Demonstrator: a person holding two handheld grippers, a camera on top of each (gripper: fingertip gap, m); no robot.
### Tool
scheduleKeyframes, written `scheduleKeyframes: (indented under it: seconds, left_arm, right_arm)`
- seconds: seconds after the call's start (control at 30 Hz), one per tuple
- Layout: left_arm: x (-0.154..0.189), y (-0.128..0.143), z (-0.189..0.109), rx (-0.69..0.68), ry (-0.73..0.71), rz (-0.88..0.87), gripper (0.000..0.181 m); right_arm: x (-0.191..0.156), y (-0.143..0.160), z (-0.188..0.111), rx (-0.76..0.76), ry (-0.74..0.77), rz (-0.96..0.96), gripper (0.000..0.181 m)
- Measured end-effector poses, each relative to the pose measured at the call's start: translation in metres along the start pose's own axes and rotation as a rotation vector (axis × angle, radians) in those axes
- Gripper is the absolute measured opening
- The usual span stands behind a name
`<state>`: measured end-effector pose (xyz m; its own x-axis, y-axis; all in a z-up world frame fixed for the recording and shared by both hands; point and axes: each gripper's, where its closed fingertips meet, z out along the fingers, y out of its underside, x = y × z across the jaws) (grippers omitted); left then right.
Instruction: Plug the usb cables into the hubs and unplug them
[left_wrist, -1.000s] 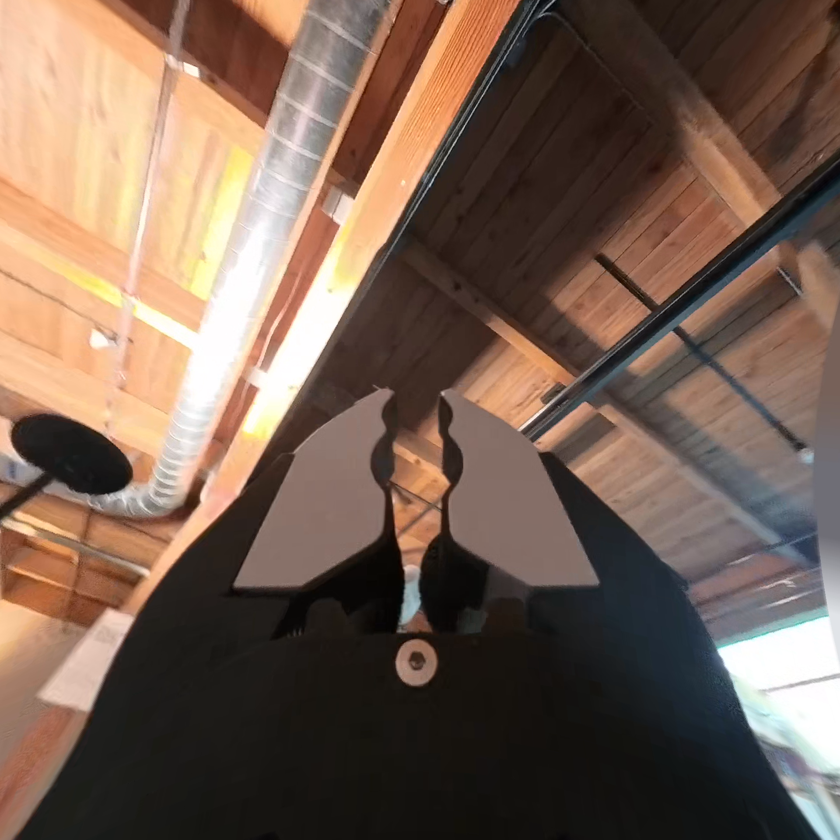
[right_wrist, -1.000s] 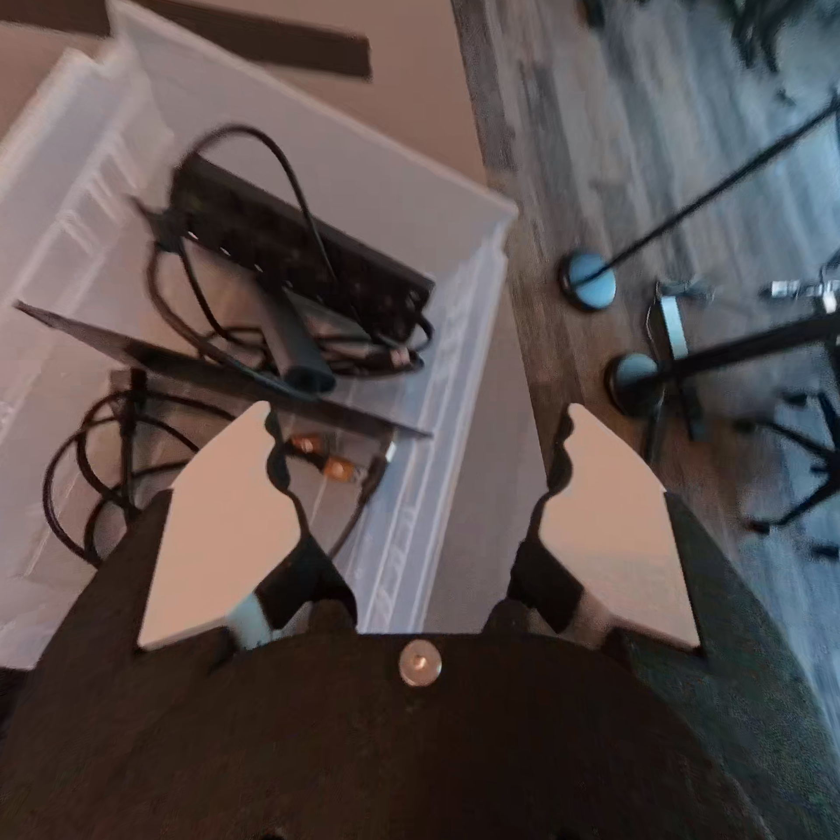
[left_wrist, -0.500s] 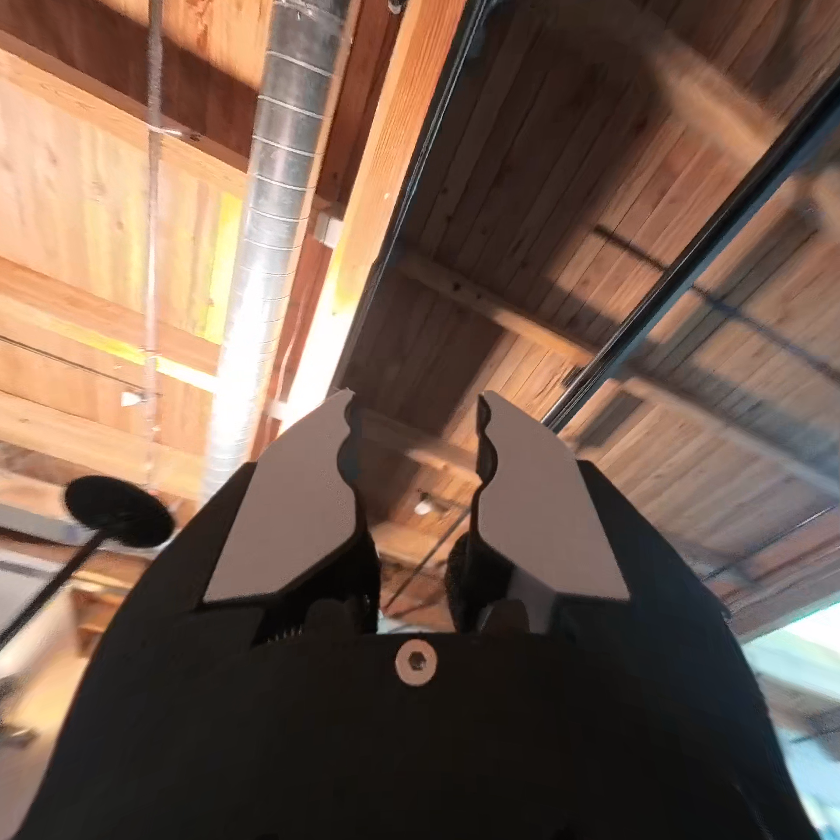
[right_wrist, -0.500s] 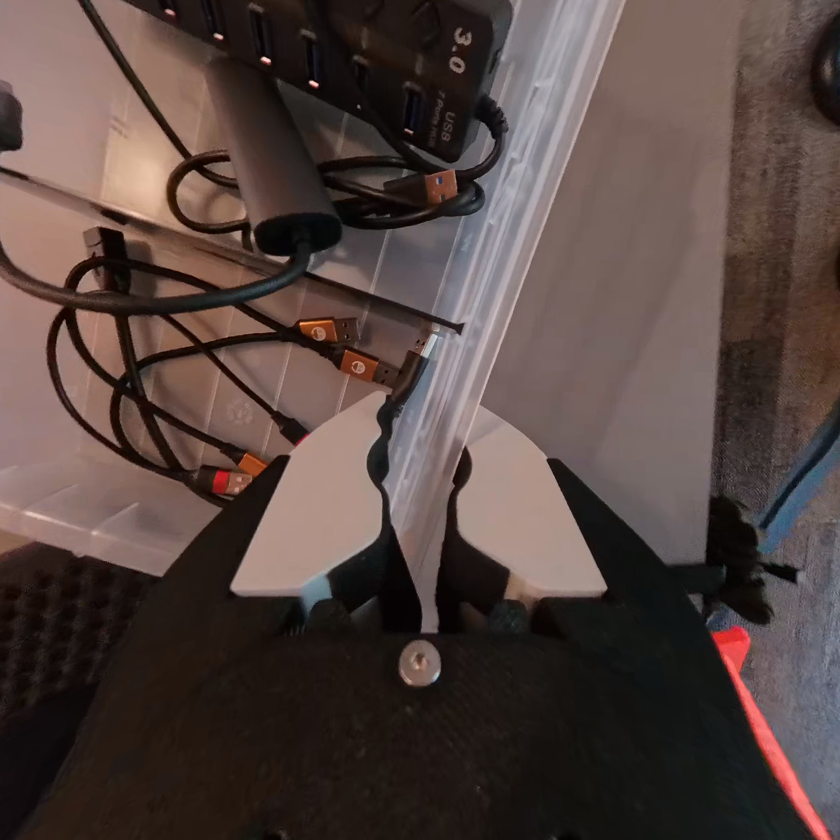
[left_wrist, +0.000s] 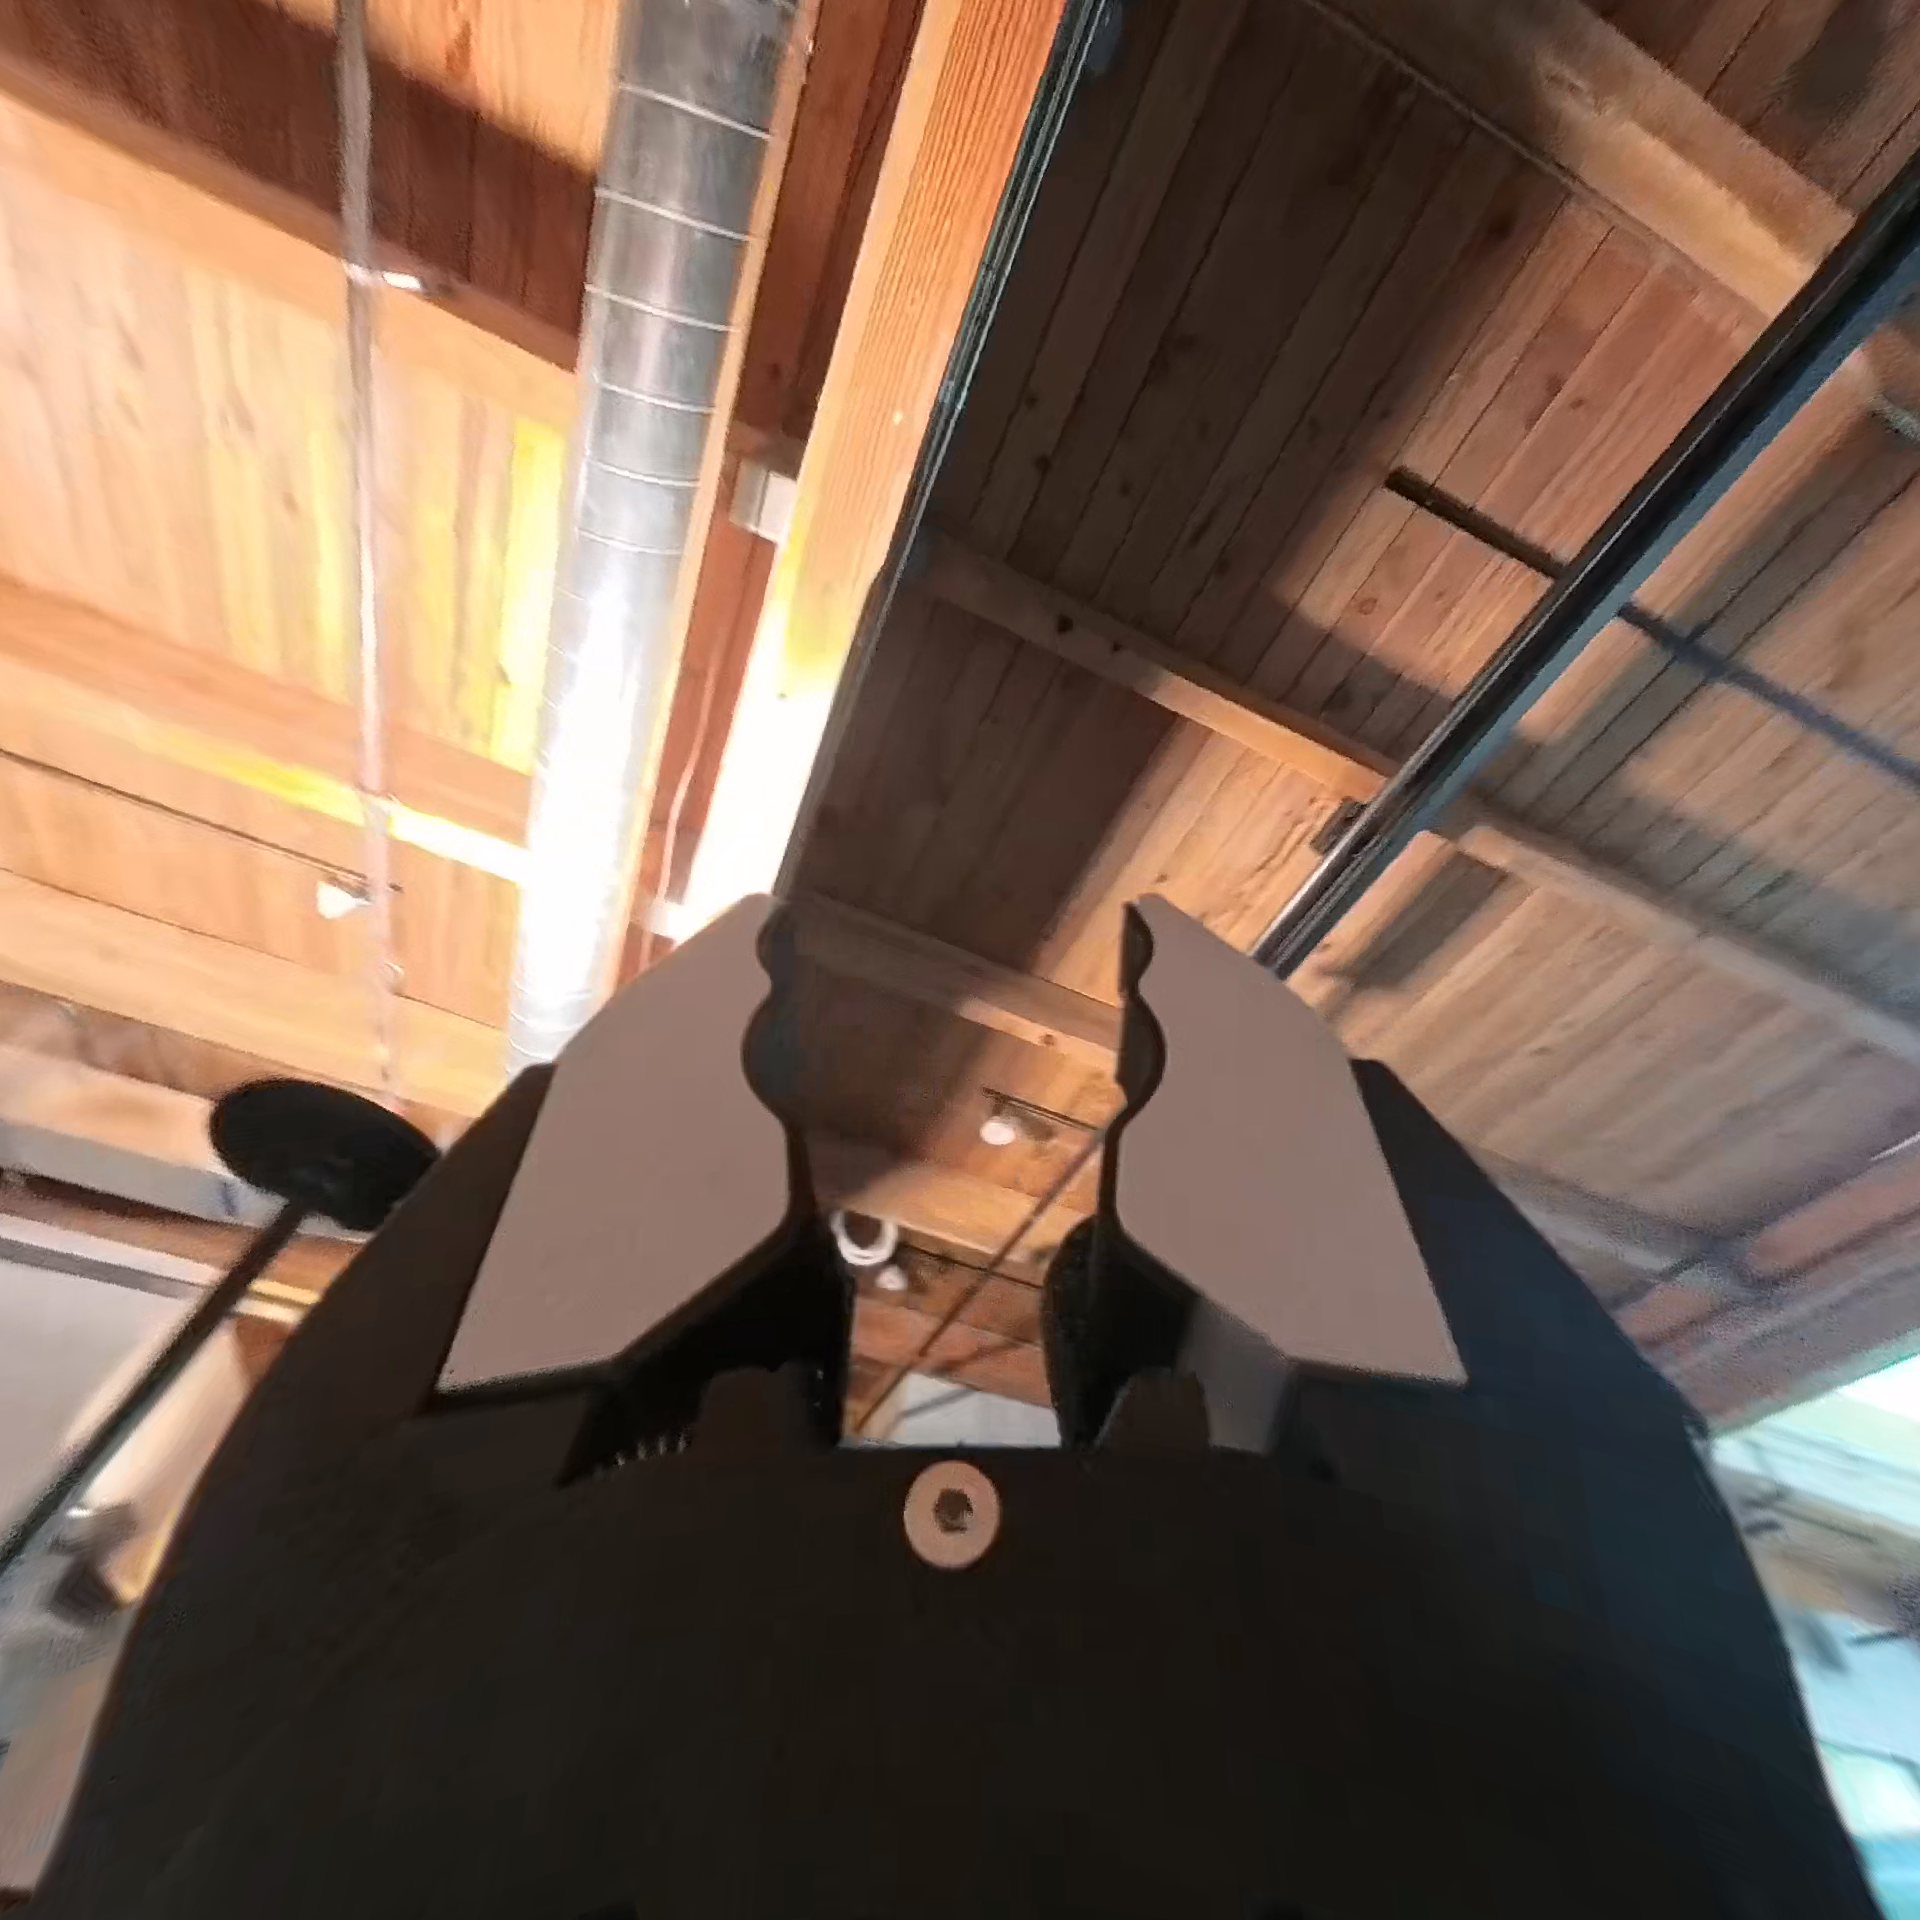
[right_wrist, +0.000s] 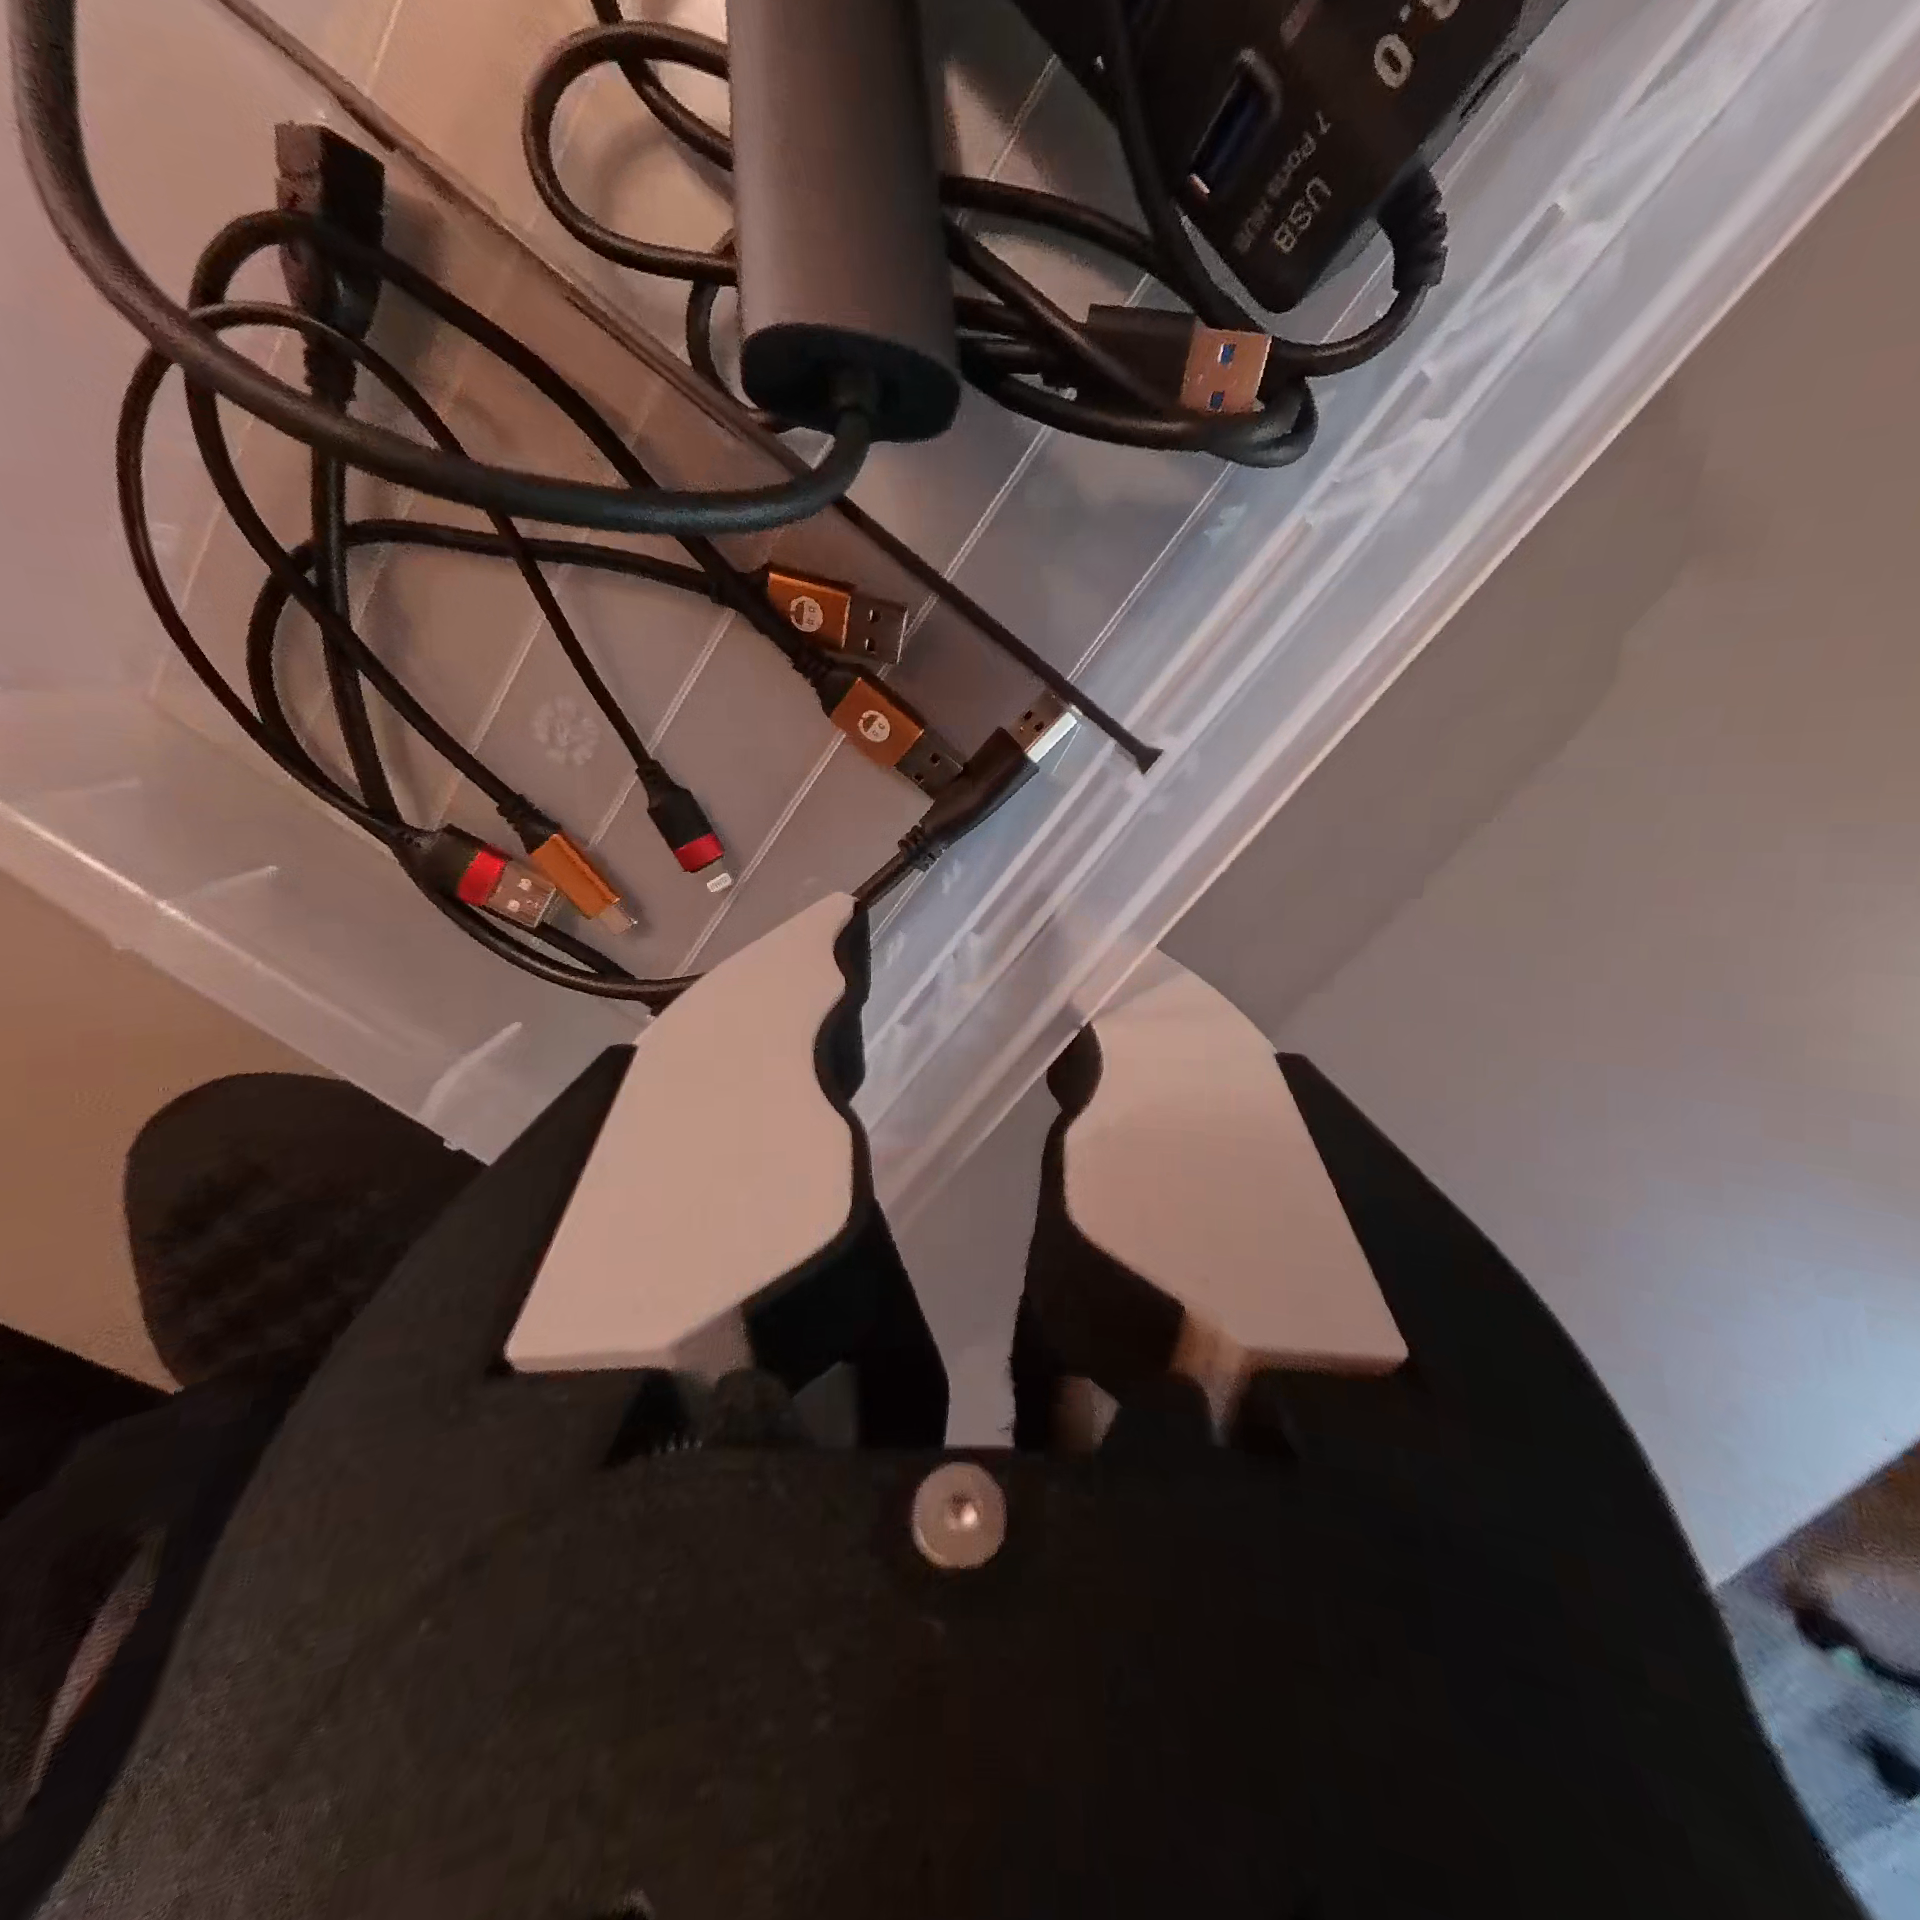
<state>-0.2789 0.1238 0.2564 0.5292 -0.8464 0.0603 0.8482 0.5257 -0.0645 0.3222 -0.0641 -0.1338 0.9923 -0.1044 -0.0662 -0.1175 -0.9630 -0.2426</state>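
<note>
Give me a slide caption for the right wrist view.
Right gripper straddles the rim of a clear bin holding loose usb cables and two hubs.

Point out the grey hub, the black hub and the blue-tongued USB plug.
grey hub (right_wrist: 831, 187), right wrist view, on its rounded body.
black hub (right_wrist: 1340, 114), right wrist view, on its top face.
blue-tongued USB plug (right_wrist: 1226, 366), right wrist view, on its metal shell.

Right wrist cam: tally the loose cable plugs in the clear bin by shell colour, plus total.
Orange plugs: 3
Red plugs: 2
Black plugs: 2
Total: 7
A dark block at the far left may be another plug; I cannot tell, so it is not counted.
</note>
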Motion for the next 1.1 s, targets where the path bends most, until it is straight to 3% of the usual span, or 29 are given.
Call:
scheduleKeyframes:
  seconds: [0.1,0.2,0.23,0.33,0.4,0.5,0.63,0.7,0.83,0.97,1.03,1.1]
  left_arm:
    - [0.009,0.001,0.003,-0.032,0.053,0.029,0.058]
    - [0.025,0.003,-0.001,-0.077,0.174,-0.122,0.015]
    - [0.024,0.003,-0.001,-0.092,0.171,-0.175,0.013]
    - [0.014,0.006,0.002,-0.110,0.140,-0.218,0.020]
    - [0.003,0.006,0.005,-0.092,0.074,-0.121,0.044]
    - [-0.002,0.007,0.005,-0.118,0.030,0.069,0.053]
    - [0.007,0.002,0.006,-0.122,0.080,0.026,0.046]
    - [0.016,-0.003,0.000,-0.126,0.147,-0.086,0.012]
    - [0.005,-0.014,-0.002,-0.084,0.145,-0.261,0.011]
    - [-0.006,-0.023,0.000,-0.031,0.089,-0.033,0.033]
    - [-0.005,-0.025,0.002,-0.050,0.076,0.081,0.043]
    - [0.005,-0.025,0.003,-0.097,0.138,0.110,0.041]
  right_arm:
    - [-0.035,-0.025,0.008,0.010,-0.065,-0.127,0.037]
    - [-0.065,-0.044,0.015,0.015,-0.090,-0.251,0.044]
    - [-0.075,-0.049,0.017,0.015,-0.096,-0.289,0.046]
    - [-0.109,-0.060,0.021,0.025,-0.175,-0.372,0.055]
    - [-0.133,-0.066,0.022,0.036,-0.241,-0.430,0.062]
    - [-0.170,-0.072,0.024,0.053,-0.352,-0.515,0.064]
    - [-0.227,-0.079,0.022,0.077,-0.558,-0.581,0.075]
    - [-0.246,-0.092,0.026,0.110,-0.587,-0.569,0.076]
    - [-0.277,-0.123,0.032,0.243,-0.684,-0.497,0.076]
    - [-0.303,-0.147,0.035,0.405,-0.805,-0.451,0.083]
    - [-0.312,-0.152,0.036,0.504,-0.811,-0.532,0.101]
    - [-0.317,-0.163,0.030,0.681,-0.742,-0.639,0.118]
